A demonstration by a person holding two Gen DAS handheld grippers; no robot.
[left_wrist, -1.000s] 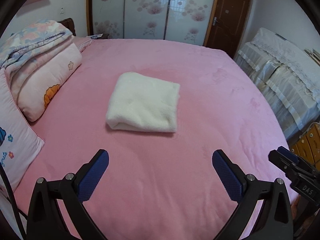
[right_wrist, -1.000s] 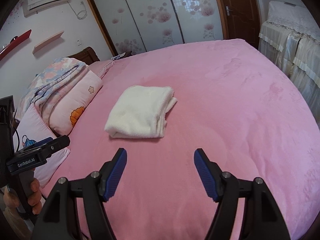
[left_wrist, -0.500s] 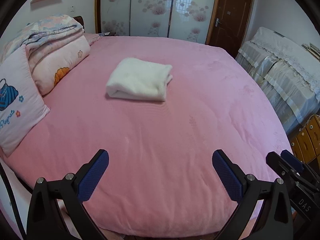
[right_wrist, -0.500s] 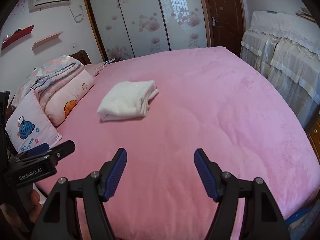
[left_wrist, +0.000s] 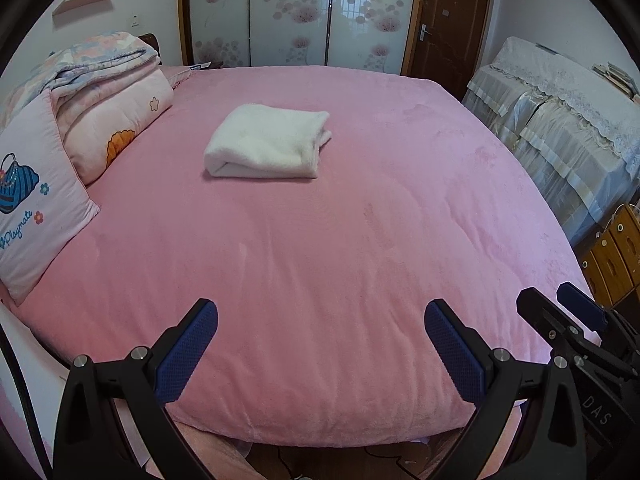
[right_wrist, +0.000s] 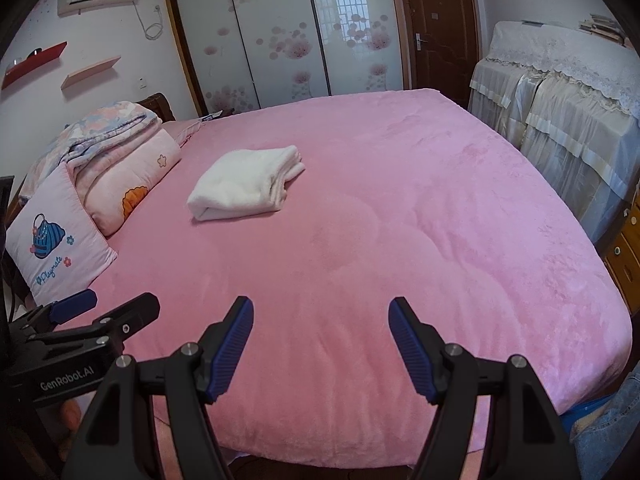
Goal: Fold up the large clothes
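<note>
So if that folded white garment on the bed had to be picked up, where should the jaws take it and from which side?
Probably at the rounded fold on the near-left end of the white garment, coming in low from the foot of the pink bed. That end is one closed, thick roll, while the right end shows loose stacked layers that could splay apart if pinched.
</note>
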